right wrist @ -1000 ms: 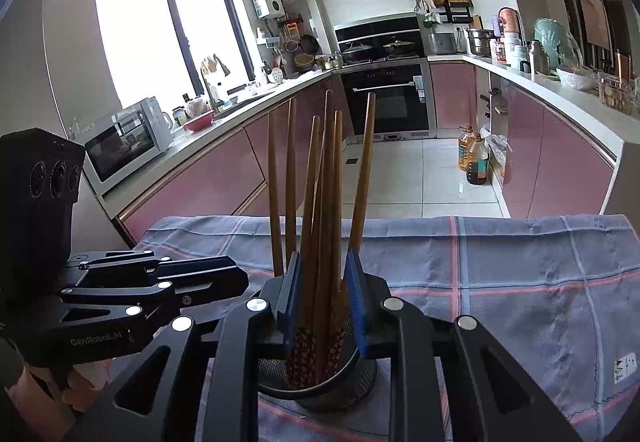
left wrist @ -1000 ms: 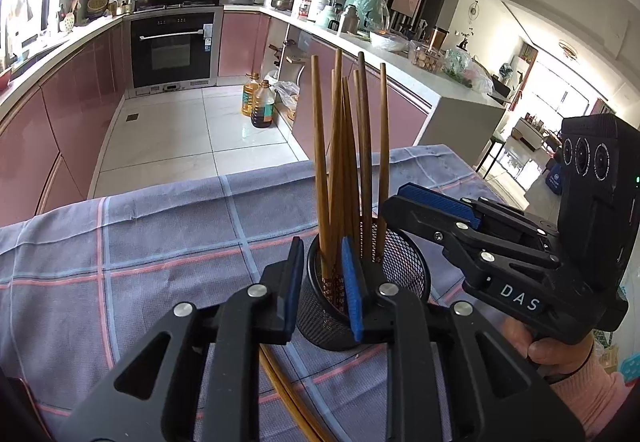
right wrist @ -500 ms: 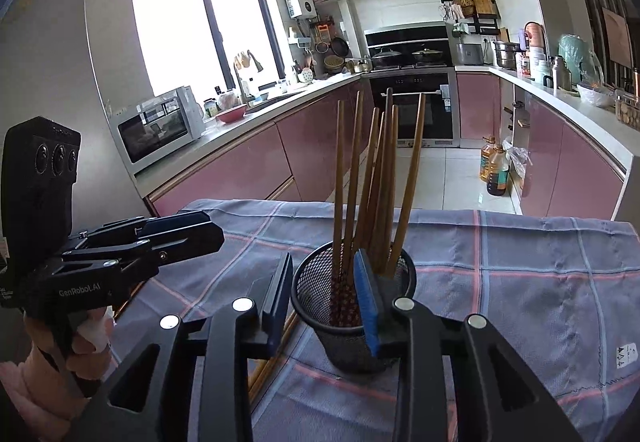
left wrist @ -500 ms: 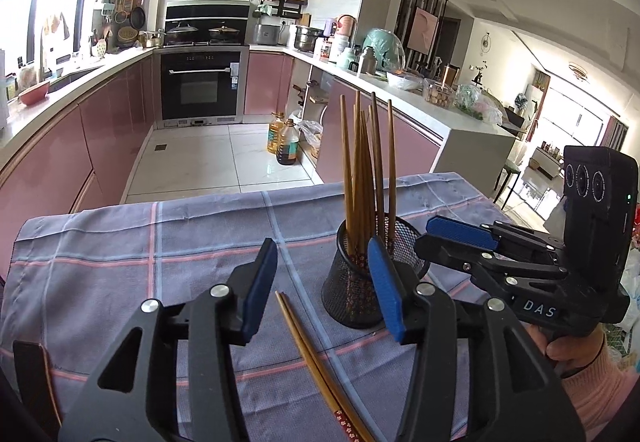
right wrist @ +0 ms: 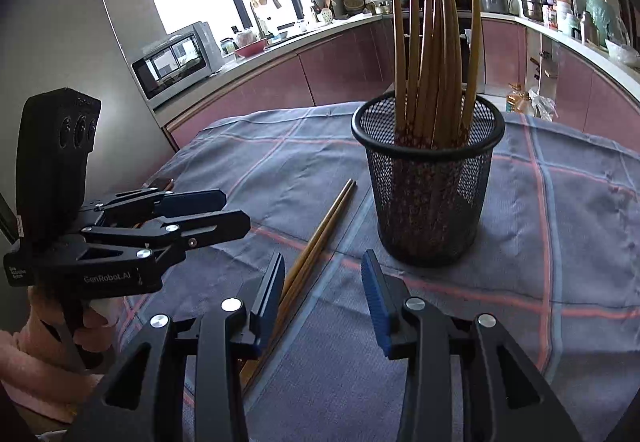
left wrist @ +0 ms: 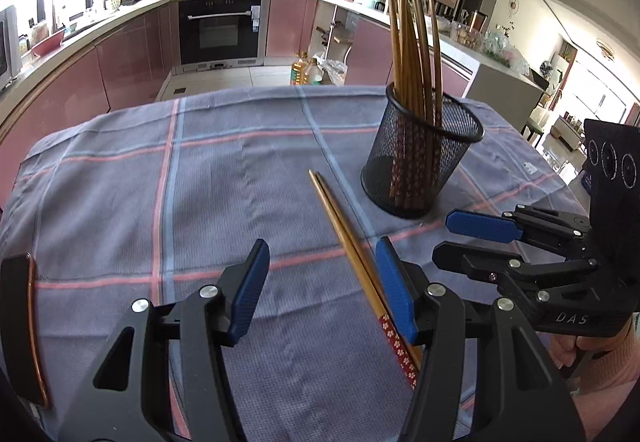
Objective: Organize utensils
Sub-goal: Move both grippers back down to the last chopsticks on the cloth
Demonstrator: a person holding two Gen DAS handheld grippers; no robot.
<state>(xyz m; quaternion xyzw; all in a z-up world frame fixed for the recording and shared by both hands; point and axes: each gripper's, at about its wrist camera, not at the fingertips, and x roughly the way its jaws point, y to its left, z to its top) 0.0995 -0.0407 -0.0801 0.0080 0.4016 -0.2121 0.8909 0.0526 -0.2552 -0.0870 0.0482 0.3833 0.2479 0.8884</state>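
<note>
A black mesh cup stands on the checked cloth with several wooden chopsticks upright in it. A loose pair of chopsticks lies flat on the cloth in front of the cup. My left gripper hangs over the pair's patterned end; its jaws are opening and its pads press on nothing. My right gripper is beside it, short of the cup. Its jaws are opening too, and the pair lies below by its left pad, untouched.
A blue-grey checked cloth covers the table. A dark flat object with a copper rim lies at the cloth's left edge. Beyond the table's far edge are the kitchen floor and pink cabinets. A hand in a pink sleeve holds the right gripper.
Both grippers were shut on chopsticks standing in the cup. They have let go, opened, and drawn back and down, so the cup now stands ahead of them.
</note>
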